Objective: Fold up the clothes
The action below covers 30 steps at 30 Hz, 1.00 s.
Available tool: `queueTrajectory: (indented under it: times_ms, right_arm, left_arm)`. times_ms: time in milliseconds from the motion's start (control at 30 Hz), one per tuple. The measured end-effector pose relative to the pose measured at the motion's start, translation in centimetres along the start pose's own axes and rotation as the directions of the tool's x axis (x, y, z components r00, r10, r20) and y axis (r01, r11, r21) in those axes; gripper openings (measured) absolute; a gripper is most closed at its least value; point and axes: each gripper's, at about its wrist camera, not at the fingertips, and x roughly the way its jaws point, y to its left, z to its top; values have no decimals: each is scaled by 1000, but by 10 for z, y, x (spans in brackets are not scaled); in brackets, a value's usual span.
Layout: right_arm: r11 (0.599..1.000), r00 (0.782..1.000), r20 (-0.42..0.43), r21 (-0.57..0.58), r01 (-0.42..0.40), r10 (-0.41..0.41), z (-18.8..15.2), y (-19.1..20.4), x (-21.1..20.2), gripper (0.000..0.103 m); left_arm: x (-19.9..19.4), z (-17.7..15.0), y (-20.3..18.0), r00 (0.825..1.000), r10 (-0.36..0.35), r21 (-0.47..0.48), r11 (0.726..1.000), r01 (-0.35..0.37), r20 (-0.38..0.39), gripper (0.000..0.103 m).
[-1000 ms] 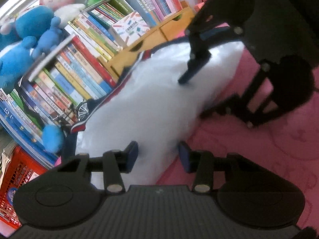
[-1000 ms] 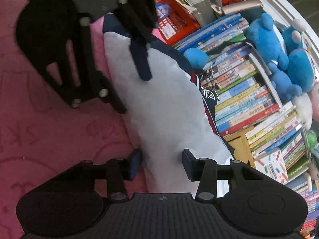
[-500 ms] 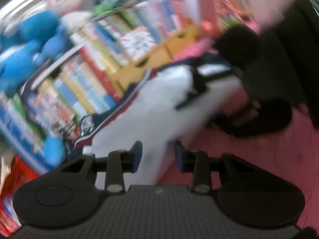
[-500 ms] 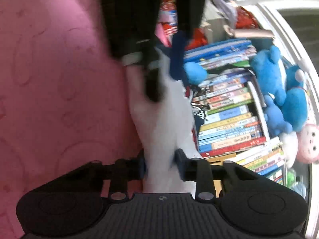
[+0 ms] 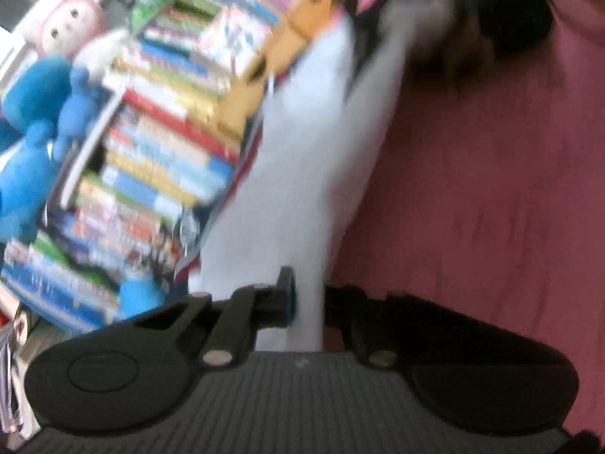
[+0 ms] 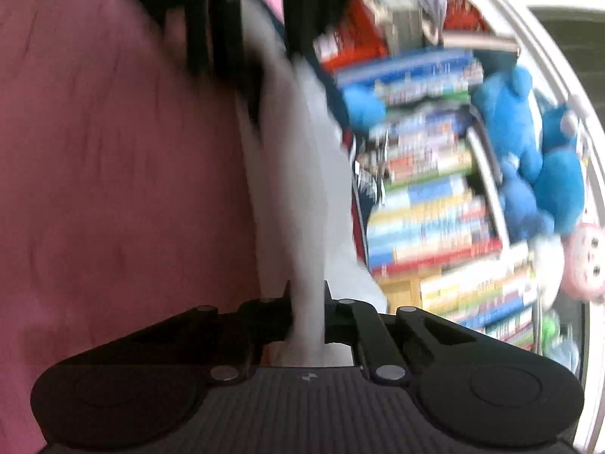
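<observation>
The left gripper is clamped on the near edge of a white garment, its jaws drawn in tight with a fold of the cloth pinched between them. The right gripper is likewise closed on the white cloth, a bunched strip of it running straight up from between its two black fingers.

In the left wrist view the garment lies as a long pale band from the gripper at 6 o'clock up toward 1 o'clock, resting on a pink bedspread that fills the side from 2 to 5 o'clock. A dark blue and red trim runs along the cloth's 9 o'clock edge. At its far end, near 12 to 1 o'clock, a dark blurred shape meets the cloth; it is too smeared to read.

In the right wrist view the pink bedspread takes up the side from 7 to 11 o'clock, and the cloth rises from 6 o'clock toward 12 o'clock, where a black blurred mass overlaps it.

Beside the garment stands a packed row of colourful books, at 9 to 11 o'clock in the left view and at 2 to 4 o'clock in the right. Blue plush toys sit against the books, with a pink-faced plush doll next to them. Both views are blurred.
</observation>
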Motion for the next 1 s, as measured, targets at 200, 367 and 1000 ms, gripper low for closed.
queueTrajectory:
  times_ms: [200, 367, 1000]
  right_arm:
    - [1000, 986, -165, -24, 0, -4, -83, 3, -5, 10]
    - [1000, 977, -213, 17, 4, -1, -127, -3, -16, 11]
    - [966, 995, 62, 244, -88, 75, -3, -17, -78, 48]
  left_arm:
    - [-4, -35, 18, 998, 8, -81, 997, -13, -62, 5]
    - [-4, -34, 23, 998, -21, -130, 991, 13, -60, 5]
    - [-3, -40, 41, 997, -81, -343, 936, 71, -15, 2]
